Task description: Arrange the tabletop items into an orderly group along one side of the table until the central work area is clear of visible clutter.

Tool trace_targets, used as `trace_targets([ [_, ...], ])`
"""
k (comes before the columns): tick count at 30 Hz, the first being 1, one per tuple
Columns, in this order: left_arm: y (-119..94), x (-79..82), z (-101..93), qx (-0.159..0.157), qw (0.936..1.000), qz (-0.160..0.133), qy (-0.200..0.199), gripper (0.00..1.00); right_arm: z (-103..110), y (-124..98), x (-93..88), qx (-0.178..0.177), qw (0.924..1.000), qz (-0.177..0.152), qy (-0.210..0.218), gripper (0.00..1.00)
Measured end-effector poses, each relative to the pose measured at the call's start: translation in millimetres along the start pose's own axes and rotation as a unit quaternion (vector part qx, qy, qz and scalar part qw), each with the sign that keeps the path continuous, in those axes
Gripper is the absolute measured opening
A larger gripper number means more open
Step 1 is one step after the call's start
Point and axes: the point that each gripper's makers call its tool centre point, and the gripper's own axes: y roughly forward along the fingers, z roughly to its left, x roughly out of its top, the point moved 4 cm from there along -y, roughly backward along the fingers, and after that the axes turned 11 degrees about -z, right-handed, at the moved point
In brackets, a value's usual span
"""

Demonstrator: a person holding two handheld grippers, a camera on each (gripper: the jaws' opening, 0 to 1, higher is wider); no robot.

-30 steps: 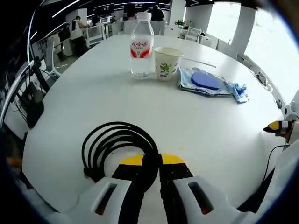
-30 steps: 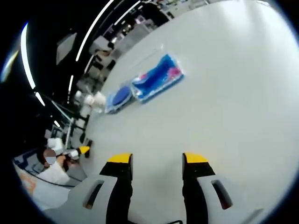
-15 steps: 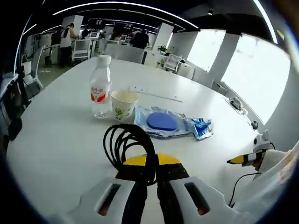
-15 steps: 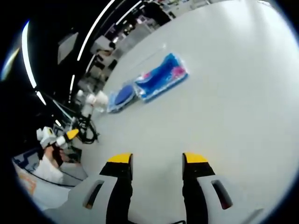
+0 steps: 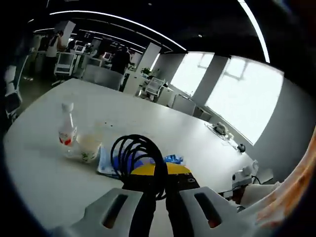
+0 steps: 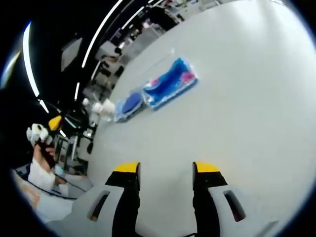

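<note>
Left gripper view: at the bottom centre, the left gripper (image 5: 159, 177) has its yellow-tipped jaws pinched on a coiled black cable (image 5: 137, 157), whose loops rise to mid-frame above the white table (image 5: 44, 168). At centre left stand a clear water bottle (image 5: 66, 136) with a red label and, just beside it, a paper cup (image 5: 89, 146). A blue packet (image 5: 106, 164) lies partly hidden behind the coil.

Right gripper view: the right gripper (image 6: 166, 170) at the bottom has its jaws spread apart over bare tabletop, holding nothing. In the upper middle lies a blue and pink packet (image 6: 170, 84), with a blue packet beside it toward the left. At the left edge a hand (image 6: 41, 148) holds the left gripper raised.
</note>
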Motion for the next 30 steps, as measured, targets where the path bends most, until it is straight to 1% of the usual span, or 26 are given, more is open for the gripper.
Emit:
trace_targets([
  [3,3.6,11.0,-14.4,-0.025,0.9996,-0.013,0.001,0.01,1.5,-0.3,-0.4,0.002,1.0,-0.002,0.003,0.4],
  [6,6.2,17.3,-24.3,-0.038,0.9991,-0.014,0.014,0.01,2.0,-0.7,-0.7,0.003,1.0,-0.003,0.006,0.4],
  [10,7.3,24.0,-36.1,-0.054,0.9982,-0.016,0.021,0.01,3.8,-1.6,0.5,0.007,0.9999,-0.009,0.012,0.4],
  [15,8.5,27.1,-46.8,-0.07,0.9971,-0.013,0.027,0.01,14.6,-2.5,6.6,0.023,0.999,-0.027,0.026,0.4],
  [20,9.2,28.6,-56.6,-0.085,0.9958,-0.007,0.035,0.01,19.1,-1.2,7.9,0.032,0.9982,-0.035,0.036,0.41],
  [22,8.8,29.9,-59.5,-0.089,0.9954,-0.008,0.034,0.01,22.1,-2.1,11.5,0.033,0.9973,-0.048,0.043,0.41],
  [23,8.4,31.1,-62.6,-0.094,0.995,-0.009,0.033,0.01,24.9,-2.2,15.6,0.039,0.9963,-0.06,0.048,0.4],
  [25,8.0,32.3,-67.1,-0.1,0.9943,-0.01,0.034,0.01,29.2,-1.0,21.7,0.045,0.9938,-0.078,0.066,0.4],
  [27,8.2,33.2,-71.5,-0.108,0.9936,-0.011,0.03,0.01,37.7,1.6,27.4,0.063,0.9901,-0.092,0.084,0.41],
  [30,8.9,35.1,-79.0,-0.123,0.9921,-0.015,0.015,0.01,54.7,5.2,37.3,0.097,0.9852,-0.111,0.088,0.42],
])
